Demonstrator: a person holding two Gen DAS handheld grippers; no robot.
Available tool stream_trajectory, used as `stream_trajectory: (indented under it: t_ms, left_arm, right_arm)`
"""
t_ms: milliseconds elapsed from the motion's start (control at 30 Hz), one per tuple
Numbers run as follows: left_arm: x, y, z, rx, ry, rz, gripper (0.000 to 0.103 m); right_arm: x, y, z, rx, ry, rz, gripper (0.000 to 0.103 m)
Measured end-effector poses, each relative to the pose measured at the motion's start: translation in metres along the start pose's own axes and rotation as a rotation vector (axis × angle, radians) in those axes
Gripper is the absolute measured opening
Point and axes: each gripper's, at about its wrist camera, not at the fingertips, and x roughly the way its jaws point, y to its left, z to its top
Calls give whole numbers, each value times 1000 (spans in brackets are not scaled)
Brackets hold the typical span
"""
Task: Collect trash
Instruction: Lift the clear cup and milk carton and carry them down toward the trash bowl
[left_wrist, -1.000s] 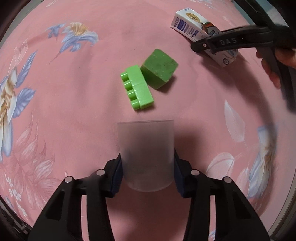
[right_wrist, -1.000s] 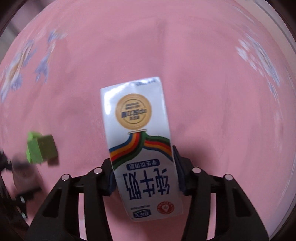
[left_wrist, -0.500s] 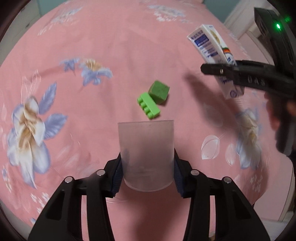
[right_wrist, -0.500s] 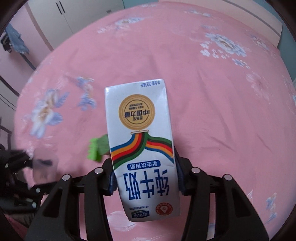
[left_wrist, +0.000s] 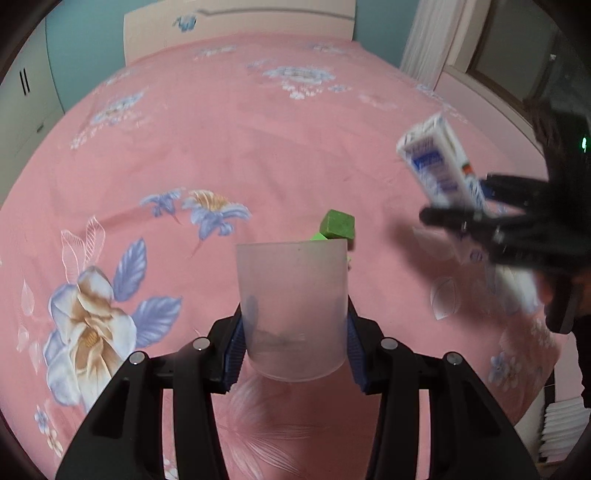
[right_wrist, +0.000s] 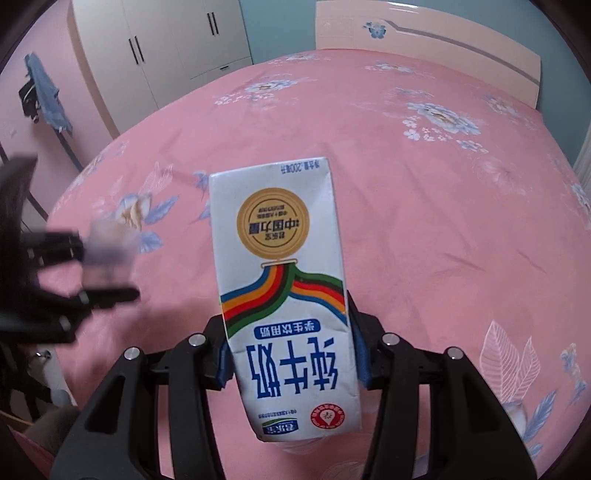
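In the left wrist view, the left gripper (left_wrist: 293, 341) had its jaws pinched on a frosted cup (left_wrist: 292, 310), held between the blue pads with its open rim pointing forward, away from the camera and well above the pink bed (left_wrist: 221, 147). Past the rim, a dark green cube (left_wrist: 338, 225) lay on the bed, with a sliver of a lighter green block (left_wrist: 319, 236) just beside it. To the right, blurred, the right gripper (left_wrist: 476, 218) carried the carton (left_wrist: 439, 170), tilted and off the bed.

In the right wrist view, the right gripper (right_wrist: 290, 360) had its jaws clamped on the carton (right_wrist: 284, 295) across its short sides, long axis running forward along the fingers, print upside down. The left gripper (right_wrist: 99, 273) with the cup (right_wrist: 109, 251) showed blurred to the left, at about the same height.

Both pieces of trash were already in hand and clear of the bed; no bin showed in either view, so I judged the next move to be a carry to one out of frame, neither hand clearly nearer.
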Motion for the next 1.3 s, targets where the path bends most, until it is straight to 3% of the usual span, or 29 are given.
stream_trajectory:
  t_ms: [100, 400, 700, 867, 1033, 1300]
  left_arm:
    - [1, -3, -10, 21, -11, -37, 49]
    - [-13, -25, -42, 89, -62, 3, 49]
    - [-103, -54, -79, 61, -171, 79, 49]
    - [-148, -71, -110, 42, -176, 96, 49]
    - [-200, -81, -138, 18, -237, 96, 49]
    - [-251, -94, -174, 42, -301, 118, 49]
  right_arm:
    - [3, 9, -14, -26, -9, -16, 50]
    - [-27, 35, -45, -73, -67, -115, 50]
    - [-123, 82, -74, -62, -150, -206, 50]
    - [-170, 112, -105, -40, -126, -217, 50]
    - [-225, 143, -130, -34, -161, -223, 50]
    - [-290, 193, -166, -40, -218, -237, 50]
